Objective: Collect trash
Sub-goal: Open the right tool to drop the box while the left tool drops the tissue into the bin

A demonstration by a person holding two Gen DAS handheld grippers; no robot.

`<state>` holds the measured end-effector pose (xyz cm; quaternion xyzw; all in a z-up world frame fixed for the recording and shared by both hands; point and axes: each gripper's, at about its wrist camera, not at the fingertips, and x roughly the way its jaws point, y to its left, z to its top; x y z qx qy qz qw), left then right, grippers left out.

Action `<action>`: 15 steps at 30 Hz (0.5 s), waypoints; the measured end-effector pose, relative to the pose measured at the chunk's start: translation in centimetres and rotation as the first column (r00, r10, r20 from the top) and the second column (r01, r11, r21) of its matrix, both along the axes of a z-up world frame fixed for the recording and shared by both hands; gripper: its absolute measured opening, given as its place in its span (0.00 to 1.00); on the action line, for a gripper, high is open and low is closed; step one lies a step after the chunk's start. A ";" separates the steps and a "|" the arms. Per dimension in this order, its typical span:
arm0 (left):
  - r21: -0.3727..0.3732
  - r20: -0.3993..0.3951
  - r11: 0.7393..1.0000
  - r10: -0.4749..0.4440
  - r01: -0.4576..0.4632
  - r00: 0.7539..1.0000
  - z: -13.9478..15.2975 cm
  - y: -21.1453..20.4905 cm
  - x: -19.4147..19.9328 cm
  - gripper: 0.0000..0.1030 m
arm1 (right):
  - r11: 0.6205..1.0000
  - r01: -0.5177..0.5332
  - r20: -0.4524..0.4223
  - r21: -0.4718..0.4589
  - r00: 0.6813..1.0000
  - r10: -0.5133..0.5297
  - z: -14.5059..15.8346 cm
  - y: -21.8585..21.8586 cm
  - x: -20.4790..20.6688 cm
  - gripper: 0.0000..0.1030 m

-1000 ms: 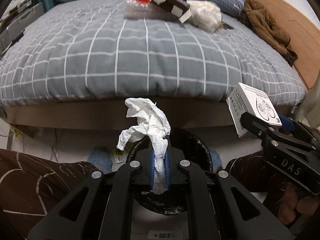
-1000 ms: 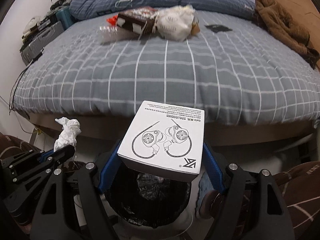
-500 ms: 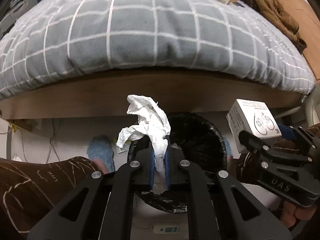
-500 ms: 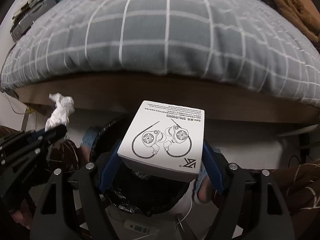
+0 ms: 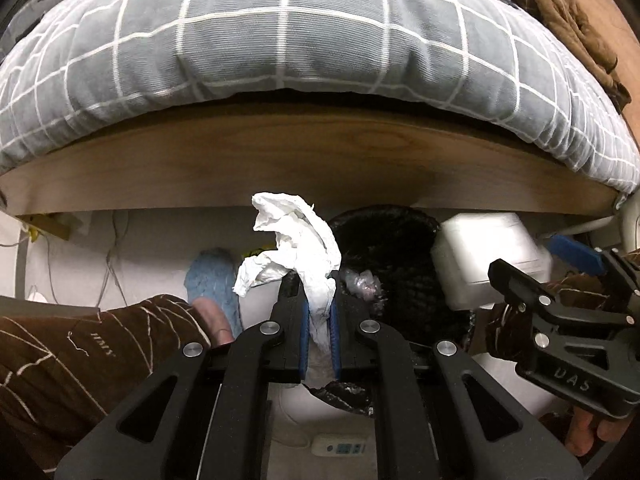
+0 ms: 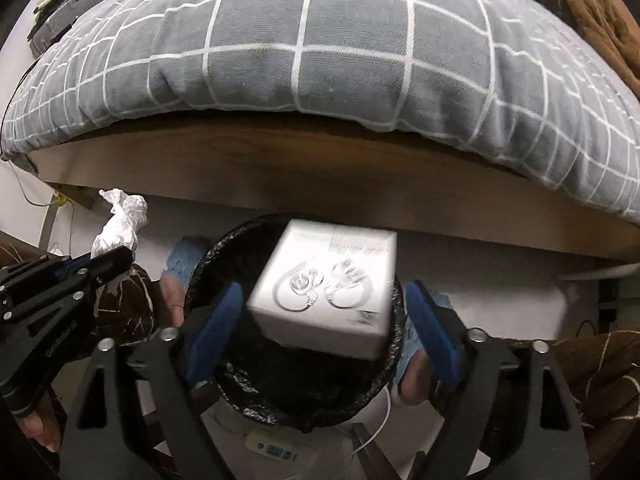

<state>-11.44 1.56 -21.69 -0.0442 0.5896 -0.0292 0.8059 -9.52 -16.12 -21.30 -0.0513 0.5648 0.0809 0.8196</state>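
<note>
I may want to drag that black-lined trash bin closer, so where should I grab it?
Pinch the near rim of the trash bin from above. Its round body looks too wide for the jaws; the lined rim is thin and faces up, and the far side sits by the bed frame.

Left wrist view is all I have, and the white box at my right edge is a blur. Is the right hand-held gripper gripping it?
Observer: No. The right hand-held gripper is open, and its blue pads stand clear of the earphone box on both sides.
Operator: Is the box over the bin?
Observer: Yes. It lies inside the outline of the black-lined trash bin, blurred as if dropping.
Operator: And my tissue?
Observer: The crumpled tissue in the left hand-held gripper appears left of the bin's rim, not over the opening.
</note>
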 end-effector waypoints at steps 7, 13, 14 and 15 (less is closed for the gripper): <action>0.002 -0.003 0.999 -0.052 0.052 0.999 0.0 -2.5 0.5 0.07 | 0.997 0.080 0.052 -0.001 0.995 -0.080 1.4 -3.1 0.0 0.90; -0.007 0.010 0.994 -0.113 0.113 0.994 0.2 -5.7 0.6 0.07 | 0.988 0.151 0.092 -0.008 0.984 -0.150 2.2 -6.8 -0.2 0.91; -0.009 0.011 0.993 -0.120 0.120 0.993 0.2 -6.2 0.6 0.07 | 0.987 0.159 0.095 -0.007 0.983 -0.157 2.3 -7.1 -0.2 0.91; -0.013 0.011 0.992 -0.127 0.127 0.992 0.2 -6.7 0.6 0.07 | 0.985 0.170 0.098 -0.004 0.981 -0.169 2.4 -7.7 -0.2 0.91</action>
